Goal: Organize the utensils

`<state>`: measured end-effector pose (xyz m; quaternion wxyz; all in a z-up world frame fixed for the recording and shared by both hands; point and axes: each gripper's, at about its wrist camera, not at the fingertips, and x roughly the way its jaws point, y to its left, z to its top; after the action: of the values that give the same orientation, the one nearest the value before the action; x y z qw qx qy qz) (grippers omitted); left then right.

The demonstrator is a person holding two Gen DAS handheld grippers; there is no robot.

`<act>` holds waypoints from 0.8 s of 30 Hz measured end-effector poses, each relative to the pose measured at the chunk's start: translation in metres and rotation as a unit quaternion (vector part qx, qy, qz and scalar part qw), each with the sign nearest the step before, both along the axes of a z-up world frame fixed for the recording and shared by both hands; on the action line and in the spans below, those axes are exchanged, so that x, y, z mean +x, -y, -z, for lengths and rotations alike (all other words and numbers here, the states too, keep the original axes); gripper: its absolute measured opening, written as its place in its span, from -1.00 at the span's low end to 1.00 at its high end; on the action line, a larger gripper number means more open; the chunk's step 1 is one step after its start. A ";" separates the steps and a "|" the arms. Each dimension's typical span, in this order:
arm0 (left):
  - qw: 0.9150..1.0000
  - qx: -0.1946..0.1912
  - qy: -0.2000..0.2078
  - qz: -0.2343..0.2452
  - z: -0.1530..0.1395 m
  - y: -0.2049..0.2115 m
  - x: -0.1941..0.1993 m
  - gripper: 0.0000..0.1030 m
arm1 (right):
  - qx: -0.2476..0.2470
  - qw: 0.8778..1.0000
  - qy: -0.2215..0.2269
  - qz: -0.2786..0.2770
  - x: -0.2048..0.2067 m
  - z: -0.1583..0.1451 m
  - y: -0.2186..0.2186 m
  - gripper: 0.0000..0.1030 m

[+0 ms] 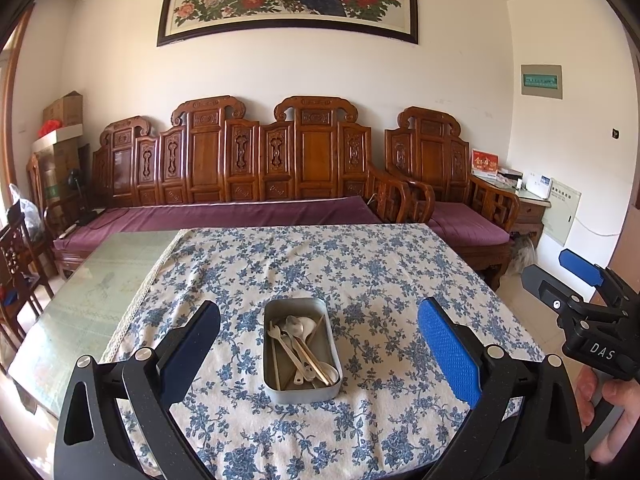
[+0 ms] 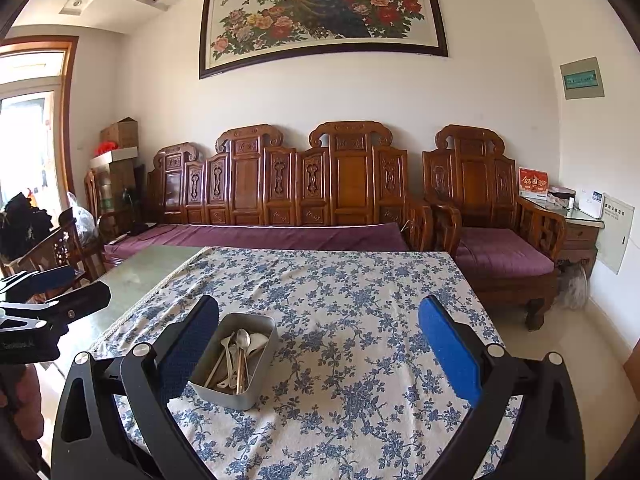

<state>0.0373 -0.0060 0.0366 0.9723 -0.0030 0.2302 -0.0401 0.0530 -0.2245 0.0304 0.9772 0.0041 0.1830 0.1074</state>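
Both grippers (image 1: pixel 318 350) (image 2: pixel 318 350) hover with fingers spread wide, empty, above the utensil tin (image 1: pixel 301 350).

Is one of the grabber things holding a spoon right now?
No, the spoons all lie in the metal box on the table, and both the left gripper and right gripper are open and empty.

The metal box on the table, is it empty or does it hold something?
Not empty. The metal box stands open with no lid and holds spoons and chopsticks, piled loosely.
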 end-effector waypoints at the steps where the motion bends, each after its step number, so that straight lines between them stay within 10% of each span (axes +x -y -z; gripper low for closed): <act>1: 1.000 0.000 0.001 0.000 0.000 0.000 0.000 0.85 | 0.000 1.000 0.000 0.000 0.000 0.000 0.000 0.95; 24: 1.000 0.006 0.010 -0.009 0.002 0.002 -0.002 0.85 | 0.004 1.000 0.000 -0.003 0.000 -0.002 -0.001 0.95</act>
<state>0.0355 -0.0076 0.0344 0.9749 0.0010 0.2206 -0.0301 0.0532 -0.2234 0.0321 0.9769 0.0075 0.1827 0.1108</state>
